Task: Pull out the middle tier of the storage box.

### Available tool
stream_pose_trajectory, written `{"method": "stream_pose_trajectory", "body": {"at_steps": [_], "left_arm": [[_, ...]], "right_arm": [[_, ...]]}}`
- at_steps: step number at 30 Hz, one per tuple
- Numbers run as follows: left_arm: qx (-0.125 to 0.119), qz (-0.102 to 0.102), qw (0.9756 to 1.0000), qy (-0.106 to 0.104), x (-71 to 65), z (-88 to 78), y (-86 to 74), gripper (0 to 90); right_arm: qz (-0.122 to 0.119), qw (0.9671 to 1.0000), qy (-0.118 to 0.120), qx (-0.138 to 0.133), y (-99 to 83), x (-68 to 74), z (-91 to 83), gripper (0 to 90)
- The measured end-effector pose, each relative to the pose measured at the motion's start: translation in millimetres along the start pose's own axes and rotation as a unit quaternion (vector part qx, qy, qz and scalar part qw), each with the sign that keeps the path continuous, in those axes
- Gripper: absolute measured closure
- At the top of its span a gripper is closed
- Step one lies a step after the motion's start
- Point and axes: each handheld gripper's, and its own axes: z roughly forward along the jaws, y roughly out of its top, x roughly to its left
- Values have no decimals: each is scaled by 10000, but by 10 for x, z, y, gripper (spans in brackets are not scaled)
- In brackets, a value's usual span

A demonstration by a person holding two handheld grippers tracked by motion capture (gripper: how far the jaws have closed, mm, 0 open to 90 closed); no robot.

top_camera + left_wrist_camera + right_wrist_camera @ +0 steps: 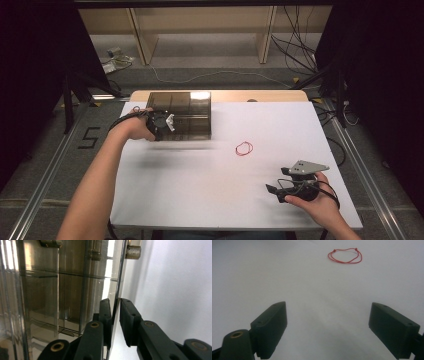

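**The box could slip**

The left gripper [115, 322] pinches the thin front wall of the brown clear box [181, 114] at the table's [200, 190] far left. It could slip and tip. The right gripper [327, 330] rests wide open near the red string loop [345, 256].

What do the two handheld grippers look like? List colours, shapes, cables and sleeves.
Both grippers, left and right, are black with two blocky rectangular jaws and brass-coloured pivot pins. The right carries a grey three-cornered plate. Thin black cables loop over the hands. Forearms are bare; no sleeves visible.

The white table [200, 190] bears a smoky box [185, 114] and red string loop [244, 148].
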Motion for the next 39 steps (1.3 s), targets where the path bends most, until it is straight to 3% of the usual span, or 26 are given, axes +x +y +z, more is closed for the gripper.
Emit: {"method": "stream_pose_trajectory", "body": {"at_steps": [3,13,20,39], "left_arm": [[3,-18,9999,-140,11,8,-1,819],[-66,320,9994,-71,5,-3,-15,835],[-104,471,9987,-141,-20,-23,-26,848],[-143,573,9982,-74,-138,-65,-65,843]], "right_arm": [[-11,10000,3,7,-1,-1,5,159],[0,10000,-2,32,-4,-3,11,158],[5,10000,2,35,-6,-7,10,159],[23,10000,1,55,-9,-10,13,159]]}}
